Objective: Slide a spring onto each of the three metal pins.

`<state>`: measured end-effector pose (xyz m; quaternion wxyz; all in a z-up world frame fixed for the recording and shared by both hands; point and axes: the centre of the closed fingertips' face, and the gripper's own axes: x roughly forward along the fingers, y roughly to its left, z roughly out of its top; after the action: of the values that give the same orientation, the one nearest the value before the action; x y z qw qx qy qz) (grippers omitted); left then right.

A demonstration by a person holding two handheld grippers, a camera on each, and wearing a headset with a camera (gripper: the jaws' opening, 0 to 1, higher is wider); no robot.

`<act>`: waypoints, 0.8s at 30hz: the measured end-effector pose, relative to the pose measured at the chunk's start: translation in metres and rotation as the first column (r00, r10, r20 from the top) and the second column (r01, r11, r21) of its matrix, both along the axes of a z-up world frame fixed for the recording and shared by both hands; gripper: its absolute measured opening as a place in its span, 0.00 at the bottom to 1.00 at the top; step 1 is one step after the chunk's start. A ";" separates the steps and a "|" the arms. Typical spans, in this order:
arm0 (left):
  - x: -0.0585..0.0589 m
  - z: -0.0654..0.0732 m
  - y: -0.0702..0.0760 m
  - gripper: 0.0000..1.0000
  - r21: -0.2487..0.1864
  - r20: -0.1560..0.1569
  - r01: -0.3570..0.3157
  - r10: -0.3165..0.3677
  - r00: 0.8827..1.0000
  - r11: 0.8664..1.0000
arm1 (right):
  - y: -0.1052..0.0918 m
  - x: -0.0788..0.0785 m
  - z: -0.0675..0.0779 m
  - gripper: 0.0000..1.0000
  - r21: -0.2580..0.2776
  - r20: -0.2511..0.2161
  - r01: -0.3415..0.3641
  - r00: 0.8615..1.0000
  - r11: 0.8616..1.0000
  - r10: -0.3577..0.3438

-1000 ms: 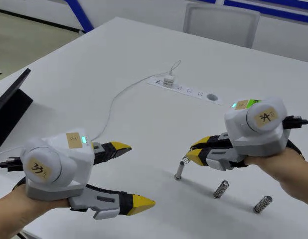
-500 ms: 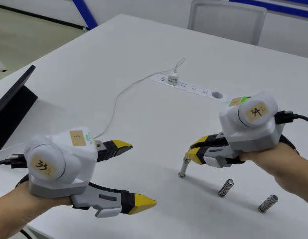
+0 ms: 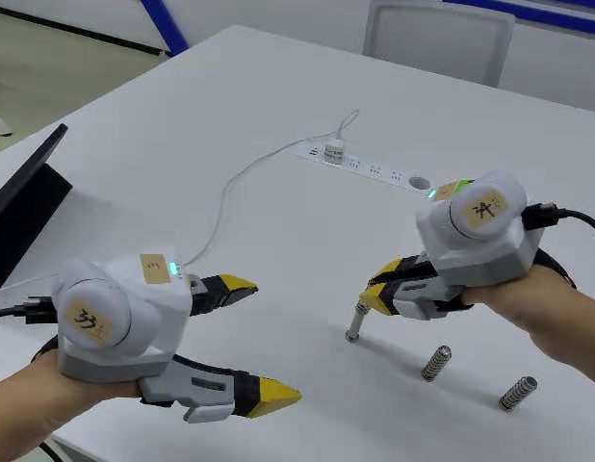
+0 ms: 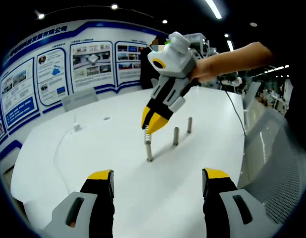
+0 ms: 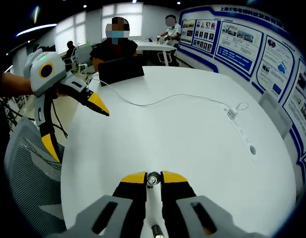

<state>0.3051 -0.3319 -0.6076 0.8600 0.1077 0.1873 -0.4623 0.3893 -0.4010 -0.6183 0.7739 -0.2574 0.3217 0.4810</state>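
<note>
- Head view, right half: right gripper [image 3: 375, 293] angled down toward the white table [image 3: 278, 87], jaws drawn in to a narrow gap and clamped on a spring [image 3: 361, 308].
- Grips the spring by its upper coils; lower end meets the top of the near pin [image 3: 353, 329]. Cannot tell whether any coil is over the tip.
- Right gripper view: same spring seen end-on, pinched between the yellow fingertips [image 5: 135, 177], near pin directly beneath it.
- Middle pin [image 3: 435, 363] and far pin [image 3: 517, 393] standing on the table to the right of the near pin, each already wrapped in its own coils. Both apart from the right gripper.
- Left gripper [image 3: 257, 339] low at the left of the head view, jaws spread wide, nothing between them. Well apart from all three pins.
- Left gripper view: looks out between its own open jaws at the right gripper, spring and near pin stacked in one line. Bare table in between.
- Beyond the pins: power strip [image 3: 360, 166] flat on the table, small white plug [image 3: 333, 150] at its left end, white cable [image 3: 225, 192] curving off toward the left gripper. Well clear of the pins.
- Dark screen [image 3: 23, 207] at the table's left edge; grey chair [image 3: 437, 38] at the far side.
- Right gripper view, background: a person [image 5: 113, 53] seated behind the dark screen; mesh chair back [image 5: 29, 163] beside the table.
</note>
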 end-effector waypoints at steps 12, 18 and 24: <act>-0.001 -0.001 0.003 0.74 0.004 -0.008 -0.002 0.002 1.000 1.000 | 0.001 0.002 -0.016 0.11 -0.035 -0.048 0.012 0.999 0.999 -0.013; -0.002 0.000 0.006 0.74 -0.012 -0.018 -0.010 0.010 1.000 1.000 | 0.004 -0.006 -0.022 0.11 -0.052 -0.064 -0.018 0.998 0.998 0.015; -0.002 -0.003 0.004 0.74 -0.003 -0.026 -0.005 0.005 1.000 1.000 | 0.001 -0.012 -0.029 0.11 -0.079 -0.088 -0.042 0.996 0.996 0.035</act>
<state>0.3029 -0.3281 -0.6106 0.8589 0.0998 0.1979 -0.4617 0.3772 -0.4003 -0.6475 0.7387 -0.2736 0.3689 0.4933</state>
